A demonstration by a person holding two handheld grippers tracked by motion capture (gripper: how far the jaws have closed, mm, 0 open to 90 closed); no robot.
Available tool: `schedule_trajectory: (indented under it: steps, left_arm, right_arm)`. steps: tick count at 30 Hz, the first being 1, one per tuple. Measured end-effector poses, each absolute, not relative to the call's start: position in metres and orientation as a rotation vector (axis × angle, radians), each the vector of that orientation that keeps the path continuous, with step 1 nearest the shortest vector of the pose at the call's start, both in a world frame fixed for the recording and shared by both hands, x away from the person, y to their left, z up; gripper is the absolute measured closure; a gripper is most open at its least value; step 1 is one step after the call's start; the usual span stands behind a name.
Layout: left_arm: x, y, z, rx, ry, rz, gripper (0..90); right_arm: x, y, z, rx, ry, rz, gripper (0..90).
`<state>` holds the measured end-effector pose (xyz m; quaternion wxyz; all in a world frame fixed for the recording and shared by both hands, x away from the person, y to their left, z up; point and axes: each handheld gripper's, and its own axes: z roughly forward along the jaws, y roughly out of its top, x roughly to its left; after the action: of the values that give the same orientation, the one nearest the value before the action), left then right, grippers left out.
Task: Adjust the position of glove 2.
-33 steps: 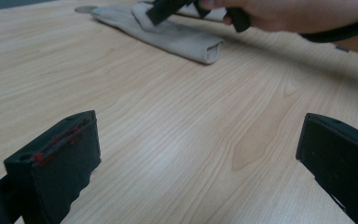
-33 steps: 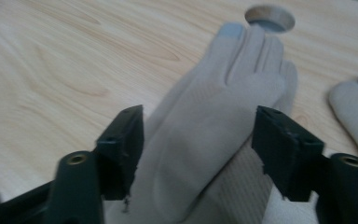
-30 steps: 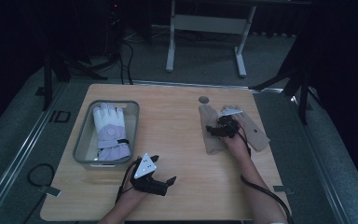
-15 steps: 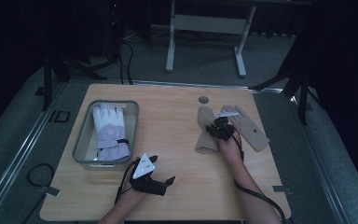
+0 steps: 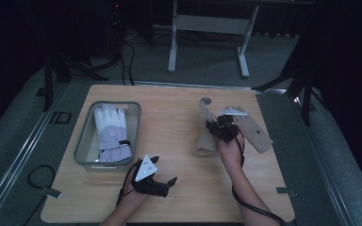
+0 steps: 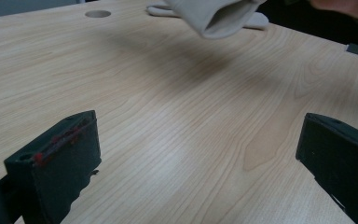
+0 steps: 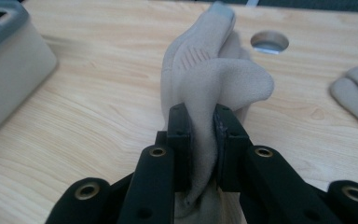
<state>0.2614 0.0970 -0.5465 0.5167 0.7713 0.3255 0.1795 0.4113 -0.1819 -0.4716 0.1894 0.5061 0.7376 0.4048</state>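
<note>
Wooden table [image 5: 179,141], tongs [image 7: 204,140] partly hiding glove [image 7: 214,79]

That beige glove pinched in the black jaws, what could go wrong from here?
The right gripper pinches only a fold of the beige glove, so the soft fabric might slip free. The glove's cuff hangs low and could drag on the table. The tray already holds a white and lilac glove, so room looks tight.
</note>
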Motion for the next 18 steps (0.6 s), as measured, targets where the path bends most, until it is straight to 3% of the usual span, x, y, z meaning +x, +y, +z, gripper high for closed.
schedule_trajectory:
  steps: [5, 13, 16, 18]
  left_arm:
    - [0.260, 0.098, -0.545, 1.846, 0.775, 0.443, 0.0]
    - [0.259, 0.096, -0.548, 1.857, 0.769, 0.423, 0.0]
    - [0.259, 0.095, -0.549, 1.855, 0.767, 0.415, 0.0]
    - [0.259, 0.095, -0.549, 1.855, 0.761, 0.408, 0.0]
  right_arm:
    - [0.391, -0.169, -0.473, 1.442, 2.062, 1.127, 78.6]
    - [0.377, -0.160, -0.512, 1.471, 2.107, 1.045, 77.2]
    - [0.376, -0.157, -0.534, 1.458, 2.171, 0.981, 72.7]
    - [0.375, -0.156, -0.544, 1.446, 2.203, 0.966, 63.4]
